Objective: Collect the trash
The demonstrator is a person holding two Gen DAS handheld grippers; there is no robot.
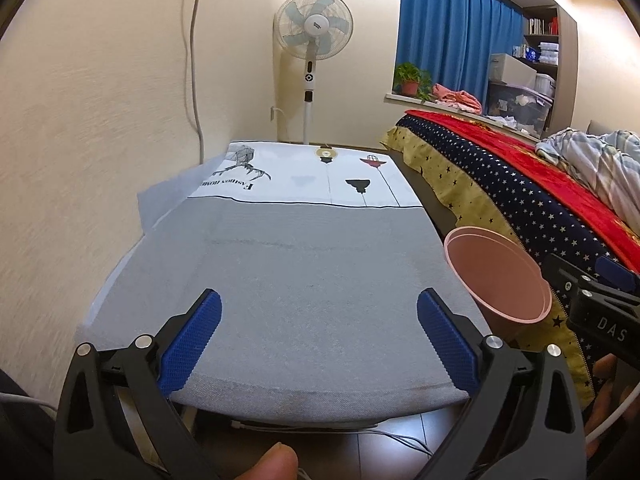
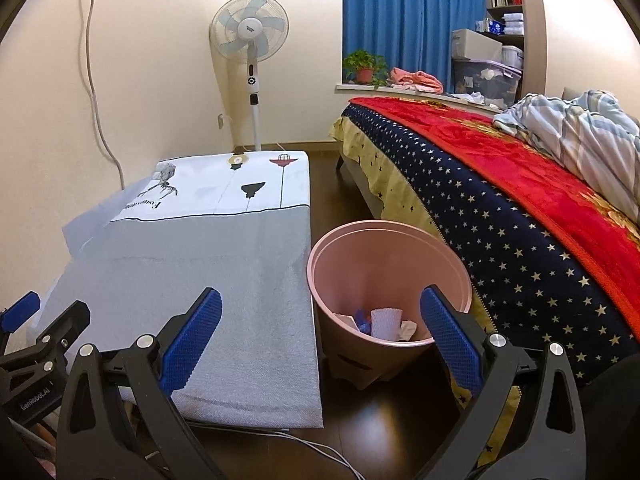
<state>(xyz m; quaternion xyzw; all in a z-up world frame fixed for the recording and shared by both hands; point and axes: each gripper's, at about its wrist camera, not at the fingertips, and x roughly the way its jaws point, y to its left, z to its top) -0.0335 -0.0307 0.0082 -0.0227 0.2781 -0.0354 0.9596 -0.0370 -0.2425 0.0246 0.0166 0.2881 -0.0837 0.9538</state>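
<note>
Grey cloth-covered low table bare of litter; crumpled white and blue trash lying inside round pink plastic bin just beside table. Left gripper and right gripper spread wide, empty. Judged: collection near complete; next, search for remaining scraps.

Pink bin, grey tablecloth, star-patterned navy bedspread, red blanket, blue curtain.
</note>
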